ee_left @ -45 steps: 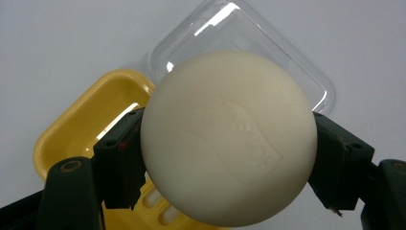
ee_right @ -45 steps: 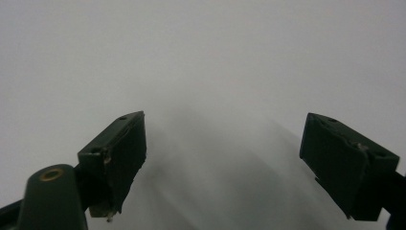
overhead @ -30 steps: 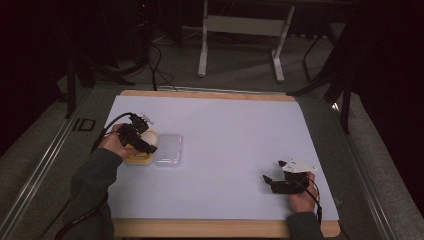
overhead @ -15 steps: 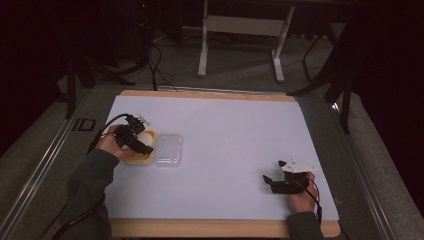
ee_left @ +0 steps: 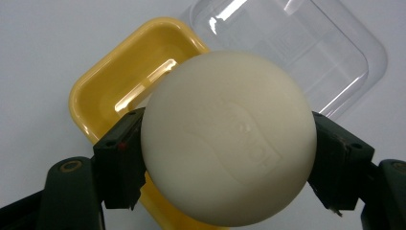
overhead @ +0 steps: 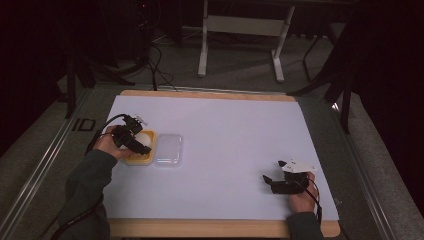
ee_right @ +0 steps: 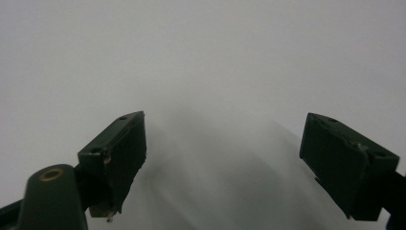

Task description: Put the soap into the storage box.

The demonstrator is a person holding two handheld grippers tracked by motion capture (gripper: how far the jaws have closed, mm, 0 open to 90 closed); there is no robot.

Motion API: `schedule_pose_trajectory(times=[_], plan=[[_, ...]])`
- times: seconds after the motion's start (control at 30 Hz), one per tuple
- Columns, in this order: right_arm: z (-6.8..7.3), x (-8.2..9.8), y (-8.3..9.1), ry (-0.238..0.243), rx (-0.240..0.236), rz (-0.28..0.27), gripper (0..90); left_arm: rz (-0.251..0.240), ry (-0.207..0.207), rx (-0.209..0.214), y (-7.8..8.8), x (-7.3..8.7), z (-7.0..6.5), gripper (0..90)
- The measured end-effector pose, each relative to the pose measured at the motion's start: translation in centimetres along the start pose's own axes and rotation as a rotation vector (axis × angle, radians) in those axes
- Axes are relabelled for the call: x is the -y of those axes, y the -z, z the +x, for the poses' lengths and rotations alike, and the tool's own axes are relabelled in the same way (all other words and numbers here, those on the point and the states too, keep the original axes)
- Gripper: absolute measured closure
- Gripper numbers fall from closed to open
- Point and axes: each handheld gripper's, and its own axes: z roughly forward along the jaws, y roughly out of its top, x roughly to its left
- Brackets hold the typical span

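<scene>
left side first: my left gripper [overhead: 134, 142] has its jaws clamped on a soap bar [ee_left: 229, 139], one black pad pressed against each flank. the soap is a smooth, matte, cream-white round cake with a faint embossed mark across its face. it sits in my jaws above a yellow dish [ee_left: 124, 81], a glossy plastic tray with rounded corners and a shallow basin that catches a bright glare. whether the soap touches the dish floor, i cannot tell. in the high view the soap [overhead: 144, 138] shows as a pale dome over the yellow dish [overhead: 131, 160], with my left hand [overhead: 107, 145] wrapped round the gripper.

just beside the dish, on its right in the high view, lies a clear lid [overhead: 168, 149], thin transparent plastic, rounded rectangle, flat on the surface. in the left gripper view the clear lid [ee_left: 306, 52] shows a raised rim and sharp white reflections, and its edge meets the dish's edge.

moving across, the surface [overhead: 235, 135] is a plain white sheet, matte and even, with a wooden border along its near and far sides.

over on the right, well apart from the dish, my right gripper [overhead: 275, 181] rests low near the front edge, held by my right hand [overhead: 302, 192]. its jaws stand spread wide with nothing between them, blocky black pads over bare white sheet.
</scene>
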Motion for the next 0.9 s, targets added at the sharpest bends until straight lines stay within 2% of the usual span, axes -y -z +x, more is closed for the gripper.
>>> schedule_pose_trajectory(times=[0.9], plan=[[0.0,0.0,0.0,0.001,0.001,0.000,15.8,0.032,0.048,-0.004,-1.3,0.4,1.0,25.3]])
